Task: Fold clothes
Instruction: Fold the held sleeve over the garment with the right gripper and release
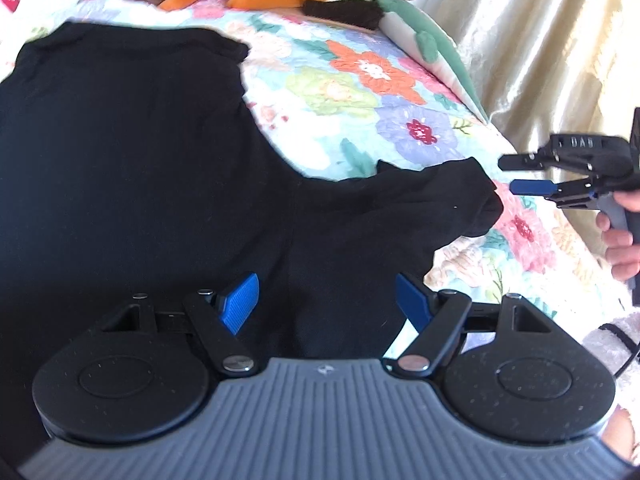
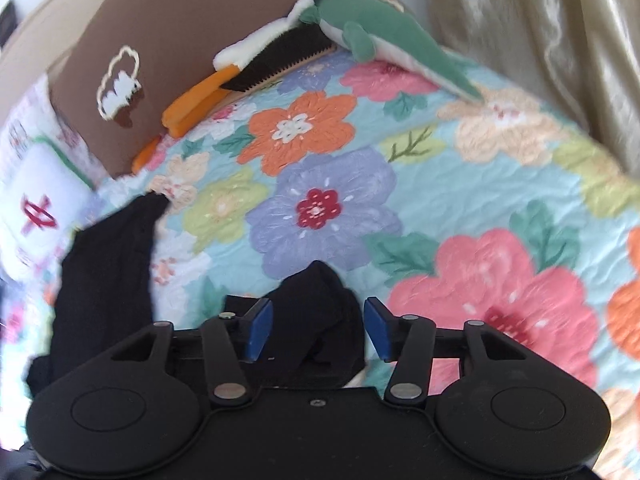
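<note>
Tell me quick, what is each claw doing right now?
Left claw: open above the black shirt, holding nothing.
Right claw: open, with the shirt's sleeve lying loose between its pads.

Floral quilt [image 2: 460,184], cream satin curtain [image 2: 540,20]

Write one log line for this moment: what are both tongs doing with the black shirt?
left tongs: open above black shirt | right tongs: open around sleeve end, no grip | surface: flowered quilt
</note>
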A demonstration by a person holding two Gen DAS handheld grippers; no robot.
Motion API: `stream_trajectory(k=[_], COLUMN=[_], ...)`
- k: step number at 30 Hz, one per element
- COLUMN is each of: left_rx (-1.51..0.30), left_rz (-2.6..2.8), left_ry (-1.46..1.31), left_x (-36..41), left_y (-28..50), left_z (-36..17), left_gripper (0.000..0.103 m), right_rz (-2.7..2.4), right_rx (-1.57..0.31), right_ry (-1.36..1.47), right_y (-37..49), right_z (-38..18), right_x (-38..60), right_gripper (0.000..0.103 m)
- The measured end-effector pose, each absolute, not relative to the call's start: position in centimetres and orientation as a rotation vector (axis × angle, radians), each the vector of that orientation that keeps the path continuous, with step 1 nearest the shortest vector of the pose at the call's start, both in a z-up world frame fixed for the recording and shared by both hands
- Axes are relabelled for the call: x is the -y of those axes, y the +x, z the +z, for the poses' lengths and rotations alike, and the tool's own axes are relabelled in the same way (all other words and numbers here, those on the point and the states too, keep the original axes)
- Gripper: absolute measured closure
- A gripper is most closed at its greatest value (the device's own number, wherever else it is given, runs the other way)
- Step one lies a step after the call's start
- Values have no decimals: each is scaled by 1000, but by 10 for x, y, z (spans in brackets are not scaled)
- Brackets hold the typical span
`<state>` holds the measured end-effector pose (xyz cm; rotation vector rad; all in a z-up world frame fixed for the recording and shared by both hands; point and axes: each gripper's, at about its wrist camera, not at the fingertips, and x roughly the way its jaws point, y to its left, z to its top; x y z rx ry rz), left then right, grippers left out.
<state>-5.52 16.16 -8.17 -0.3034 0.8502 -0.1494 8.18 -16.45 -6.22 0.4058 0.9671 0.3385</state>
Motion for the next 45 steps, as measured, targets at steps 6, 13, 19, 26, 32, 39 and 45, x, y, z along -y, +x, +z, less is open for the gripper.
stream_trajectory(k=[6, 13, 19, 26, 32, 39, 45], left_rx=[-878, -988, -962, -881, -926, -924, -934], left_rz=[-163, -167, -137, -135, -97, -82, -32], left_ry=[-165, -54, -31, -21, -80, -55, -110], left_x=[-134, -116, -113, -121, -135, -133, -140], left_y=[-33, -7, -16, -36, -35, -37, -33], left_z=[-78, -99, -101, -101, -107, -112, -109], left_gripper=[28, 28, 38, 34, 30, 29, 42], right_rz=[318, 349, 476, 744, 848, 829, 706], right_rx=[-1067, -1066, -852, -914, -1054, -1002, -991], right_ry=[481, 286, 110, 89, 107, 319, 400], right_y=[98, 98, 80, 57, 53, 60, 70], right_z=[-83, -93, -64, -64, -77, -65, -66], right_x=[165, 127, 88, 41, 25, 56, 81], right_gripper=[46, 89, 90, 90, 84, 66, 62])
